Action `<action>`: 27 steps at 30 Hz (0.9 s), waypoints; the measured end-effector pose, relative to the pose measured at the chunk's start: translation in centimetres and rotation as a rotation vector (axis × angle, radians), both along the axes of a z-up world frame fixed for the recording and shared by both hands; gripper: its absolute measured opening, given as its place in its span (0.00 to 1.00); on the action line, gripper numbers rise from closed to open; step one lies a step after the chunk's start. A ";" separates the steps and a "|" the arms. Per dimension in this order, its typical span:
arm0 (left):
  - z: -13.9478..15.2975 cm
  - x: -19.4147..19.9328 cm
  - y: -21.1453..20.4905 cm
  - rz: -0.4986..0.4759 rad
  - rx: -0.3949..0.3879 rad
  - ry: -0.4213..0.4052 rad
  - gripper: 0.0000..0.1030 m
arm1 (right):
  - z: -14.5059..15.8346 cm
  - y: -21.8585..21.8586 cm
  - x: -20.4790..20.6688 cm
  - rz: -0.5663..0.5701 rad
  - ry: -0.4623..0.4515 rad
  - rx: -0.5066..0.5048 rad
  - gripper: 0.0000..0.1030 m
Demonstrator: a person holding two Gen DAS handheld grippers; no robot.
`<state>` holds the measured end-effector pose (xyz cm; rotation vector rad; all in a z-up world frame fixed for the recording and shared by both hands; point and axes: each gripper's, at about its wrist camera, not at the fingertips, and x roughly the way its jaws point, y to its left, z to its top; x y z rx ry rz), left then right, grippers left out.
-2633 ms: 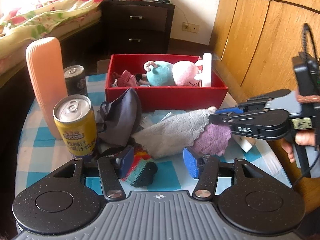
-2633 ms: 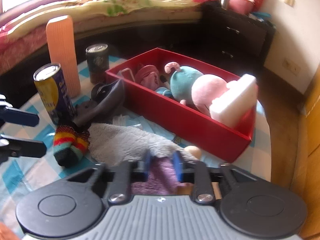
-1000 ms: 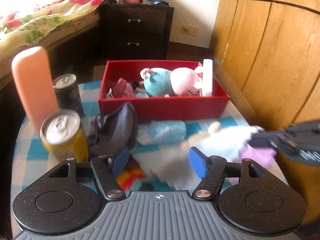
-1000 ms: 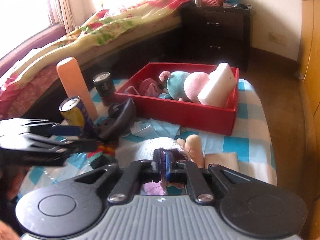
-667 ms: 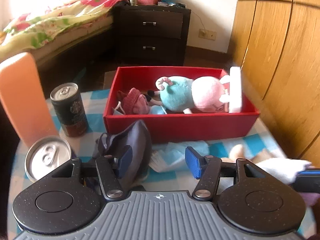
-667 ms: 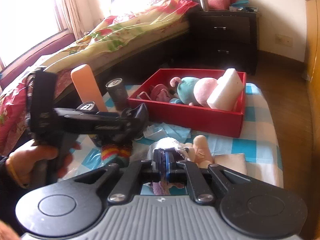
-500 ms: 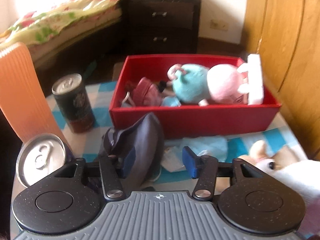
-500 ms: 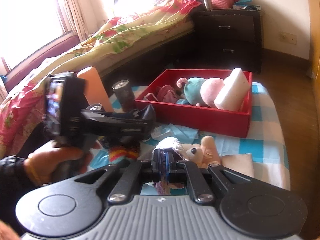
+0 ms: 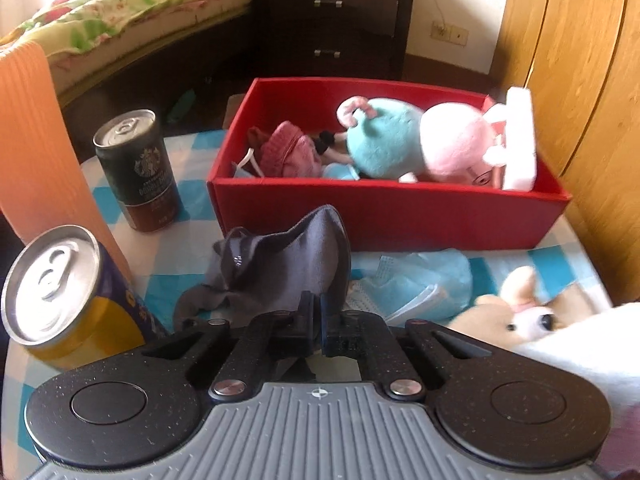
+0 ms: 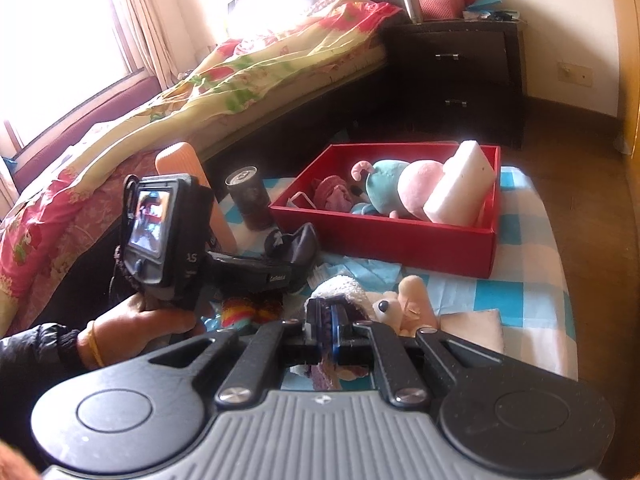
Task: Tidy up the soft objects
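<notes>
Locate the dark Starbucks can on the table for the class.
In the left wrist view the dark Starbucks can stands upright on the checked tablecloth, left of the red box, with the orange ribbed cylinder beside it on its other side.

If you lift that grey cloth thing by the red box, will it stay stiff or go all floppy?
Probably floppy: the grey cloth is creased and slumped, so it should droop from the left gripper pinching it. It looks thin, so likely light, and it seems unlikely to roll.
</notes>
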<state>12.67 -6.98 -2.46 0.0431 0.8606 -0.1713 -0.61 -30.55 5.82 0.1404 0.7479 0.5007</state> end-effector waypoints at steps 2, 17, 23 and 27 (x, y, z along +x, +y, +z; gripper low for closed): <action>0.8 -0.7 0.1 -0.011 -0.024 -0.009 0.00 | 0.0 0.2 0.1 -0.002 0.000 -0.004 0.00; 5.1 -4.7 0.2 -0.100 -0.144 -0.072 0.00 | 0.3 1.3 0.4 -0.025 -0.023 -0.025 0.00; 6.0 -5.1 0.5 -0.098 -0.160 -0.095 0.00 | 1.1 1.4 0.8 -0.048 -0.063 -0.013 0.00; 7.0 -5.5 0.7 -0.104 -0.171 -0.121 0.00 | 1.9 1.2 0.9 -0.066 -0.098 0.004 0.00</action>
